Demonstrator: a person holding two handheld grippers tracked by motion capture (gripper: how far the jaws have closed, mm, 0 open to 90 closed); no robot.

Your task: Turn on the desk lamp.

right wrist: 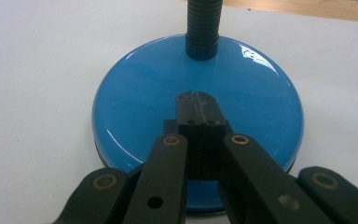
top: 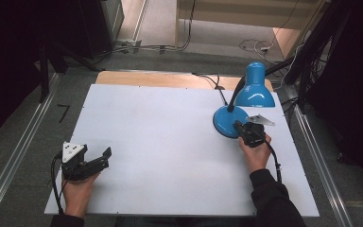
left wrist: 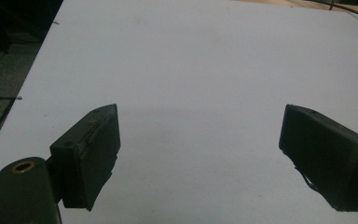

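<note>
The right gripper (right wrist: 196, 99), its black jaws pressed together with nothing between them, had its tips over the round glossy blue base of the desk lamp (right wrist: 140, 112), just short of the ribbed black gooseneck (right wrist: 203, 28). That lamp stood at the far right of the white tabletop (top: 160, 123), its blue shade (top: 255, 90) tilted downward. Well apart, the left gripper (top: 97, 158) rested near the front left edge, jaws spread wide over bare board.

Blue desk lamp (top: 246, 101), upright, table's far right
</note>
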